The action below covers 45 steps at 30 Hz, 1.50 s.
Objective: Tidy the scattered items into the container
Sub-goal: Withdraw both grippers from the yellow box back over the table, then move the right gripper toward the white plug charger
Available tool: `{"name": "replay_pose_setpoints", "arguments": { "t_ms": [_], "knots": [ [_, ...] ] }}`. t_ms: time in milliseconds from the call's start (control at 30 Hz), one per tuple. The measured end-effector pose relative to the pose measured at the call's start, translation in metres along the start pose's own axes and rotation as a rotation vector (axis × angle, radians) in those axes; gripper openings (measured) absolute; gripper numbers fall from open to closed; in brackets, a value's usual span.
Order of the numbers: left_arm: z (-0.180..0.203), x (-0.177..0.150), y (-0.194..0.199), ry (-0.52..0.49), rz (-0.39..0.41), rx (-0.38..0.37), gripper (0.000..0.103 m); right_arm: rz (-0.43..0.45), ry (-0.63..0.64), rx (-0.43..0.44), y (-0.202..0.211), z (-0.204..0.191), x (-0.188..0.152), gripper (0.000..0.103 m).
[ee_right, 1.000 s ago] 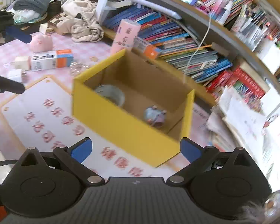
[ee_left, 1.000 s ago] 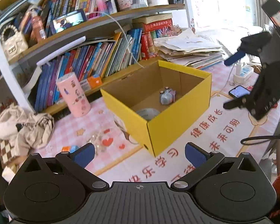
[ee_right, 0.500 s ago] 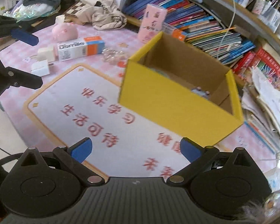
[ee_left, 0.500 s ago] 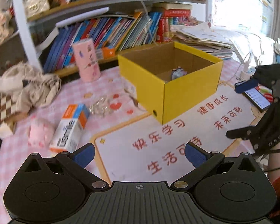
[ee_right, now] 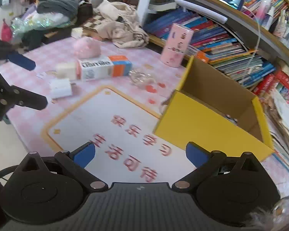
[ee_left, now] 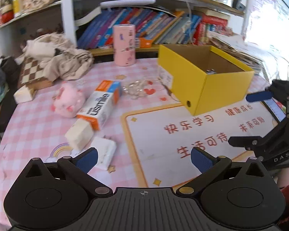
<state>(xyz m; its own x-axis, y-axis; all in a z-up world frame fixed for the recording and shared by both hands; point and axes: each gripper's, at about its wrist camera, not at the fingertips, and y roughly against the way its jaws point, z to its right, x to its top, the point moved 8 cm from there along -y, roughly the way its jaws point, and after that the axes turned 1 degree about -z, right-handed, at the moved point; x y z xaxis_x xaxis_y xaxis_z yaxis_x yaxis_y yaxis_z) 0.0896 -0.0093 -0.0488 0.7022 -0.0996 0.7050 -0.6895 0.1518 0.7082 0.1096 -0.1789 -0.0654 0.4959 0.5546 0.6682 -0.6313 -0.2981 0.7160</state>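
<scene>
A yellow cardboard box (ee_left: 212,88) (ee_right: 208,129) stands open on the pink checked table, with a small item just visible inside. Scattered to its left lie a white-and-orange usmile carton (ee_left: 101,105) (ee_right: 104,68), a pink plush pig (ee_left: 68,101) (ee_right: 86,47), a cream block (ee_left: 80,134) (ee_right: 65,71), a white charger (ee_left: 106,152) (ee_right: 60,87) and a clear crumpled wrapper (ee_left: 134,89) (ee_right: 140,77). My left gripper (ee_left: 144,158) is open and empty above the table's near edge, beside the charger. My right gripper (ee_right: 140,154) is open and empty over the white mat (ee_right: 106,123).
A tall pink tin (ee_left: 124,45) (ee_right: 176,45) stands by the bookshelf (ee_left: 144,27). A beige cloth heap (ee_left: 55,59) and a checkered board (ee_left: 31,71) sit at the back left. A phone (ee_left: 275,109) lies at the right, with paper stacks (ee_right: 285,111) behind the box.
Both grippers have pulled back from the box and swung left, so the scattered items on the left of the table have come into view. Both stay open and empty.
</scene>
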Motion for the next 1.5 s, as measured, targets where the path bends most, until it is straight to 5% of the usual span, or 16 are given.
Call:
{"name": "replay_pose_setpoints", "arguments": {
  "t_ms": [167,333,867,1500],
  "knots": [
    [-0.011,-0.003,0.009,0.061,0.042,-0.003,0.103,-0.033,-0.117,0.061,-0.011,-0.008,0.003,0.103],
    [-0.017,-0.002,0.018,0.049,0.107,0.015,0.103,-0.061,-0.094,0.067,-0.02,-0.022,0.007,0.103],
    [-0.038,-0.019,0.019,0.121,0.071,0.053,0.103,-0.022,-0.047,0.151,-0.022,-0.061,0.021,0.103],
    [-0.05,-0.031,0.026,0.133,0.065,0.066,0.103,-0.038,-0.038,0.139,-0.023,-0.073,0.024,0.103]
  ]
}}
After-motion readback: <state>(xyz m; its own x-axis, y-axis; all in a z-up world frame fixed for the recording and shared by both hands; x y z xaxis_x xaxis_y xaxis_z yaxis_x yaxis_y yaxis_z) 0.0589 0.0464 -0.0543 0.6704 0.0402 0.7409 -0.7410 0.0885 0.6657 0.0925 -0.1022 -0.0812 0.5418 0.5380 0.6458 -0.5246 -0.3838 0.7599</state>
